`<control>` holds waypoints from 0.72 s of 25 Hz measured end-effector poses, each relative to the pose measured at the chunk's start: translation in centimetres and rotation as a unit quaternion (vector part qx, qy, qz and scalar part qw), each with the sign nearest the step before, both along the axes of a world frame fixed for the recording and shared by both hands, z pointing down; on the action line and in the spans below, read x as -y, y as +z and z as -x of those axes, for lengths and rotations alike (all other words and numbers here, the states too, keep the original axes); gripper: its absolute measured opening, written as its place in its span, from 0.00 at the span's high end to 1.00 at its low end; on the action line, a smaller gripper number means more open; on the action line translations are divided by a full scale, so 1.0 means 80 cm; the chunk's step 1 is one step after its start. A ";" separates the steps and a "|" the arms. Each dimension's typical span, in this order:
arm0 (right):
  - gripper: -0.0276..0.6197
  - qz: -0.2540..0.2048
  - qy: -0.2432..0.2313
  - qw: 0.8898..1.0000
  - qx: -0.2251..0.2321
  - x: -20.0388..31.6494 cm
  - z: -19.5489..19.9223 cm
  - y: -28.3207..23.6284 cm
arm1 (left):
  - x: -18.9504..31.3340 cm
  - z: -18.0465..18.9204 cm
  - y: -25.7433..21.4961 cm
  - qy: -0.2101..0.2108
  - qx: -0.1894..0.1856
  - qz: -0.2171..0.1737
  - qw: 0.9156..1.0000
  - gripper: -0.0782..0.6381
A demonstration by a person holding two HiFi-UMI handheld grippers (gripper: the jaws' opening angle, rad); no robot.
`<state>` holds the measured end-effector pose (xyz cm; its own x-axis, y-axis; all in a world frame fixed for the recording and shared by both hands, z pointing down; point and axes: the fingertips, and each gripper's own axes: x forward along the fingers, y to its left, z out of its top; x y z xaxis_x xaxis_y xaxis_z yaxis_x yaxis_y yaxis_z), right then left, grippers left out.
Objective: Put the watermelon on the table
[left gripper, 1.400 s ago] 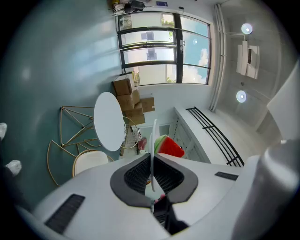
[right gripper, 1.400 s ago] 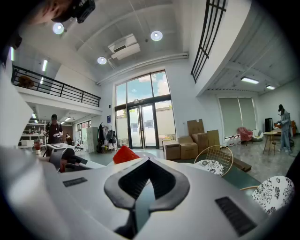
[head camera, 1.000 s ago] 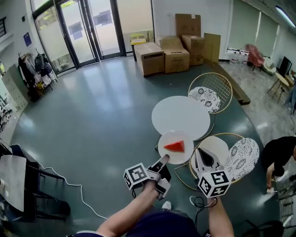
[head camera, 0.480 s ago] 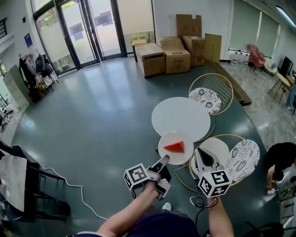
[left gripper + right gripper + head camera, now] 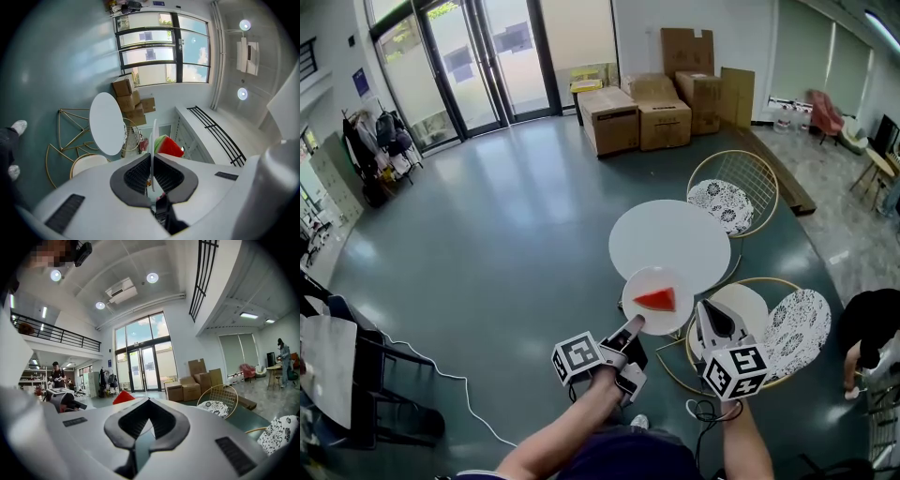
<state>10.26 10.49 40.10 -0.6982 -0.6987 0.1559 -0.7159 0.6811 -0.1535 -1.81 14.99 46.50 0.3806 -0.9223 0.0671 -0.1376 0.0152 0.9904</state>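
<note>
We pinch the near rim of the white plate [image 5: 643, 279] in our left gripper [image 5: 633, 324], pads tight on its thin edge. The watermelon [image 5: 655, 299] lies on it, just short of the round table [image 5: 670, 234]. Our right gripper [image 5: 704, 308] is closed on nothing. The wedge looks soft, wet and likely to slide, so we judge it best carried by the stiff rim, with the plate level.

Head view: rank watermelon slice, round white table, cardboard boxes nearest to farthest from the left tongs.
1. Watermelon slice, on the plate the left tongs grip, just ahead.
2. Round white table, beyond the plate.
3. Cardboard boxes, far back by the wall.
</note>
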 end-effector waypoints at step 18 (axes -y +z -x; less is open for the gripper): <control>0.95 0.020 0.024 0.999 -0.013 0.131 0.043 0.031 | 0.137 0.046 0.042 0.028 -0.006 0.022 0.999 0.87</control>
<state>6.82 0.02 42.61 -0.6597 -0.7241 0.2013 -0.7514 0.6399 -0.1609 -5.51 4.00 49.86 0.4318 -0.8962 0.1021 -0.1286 0.0509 0.9904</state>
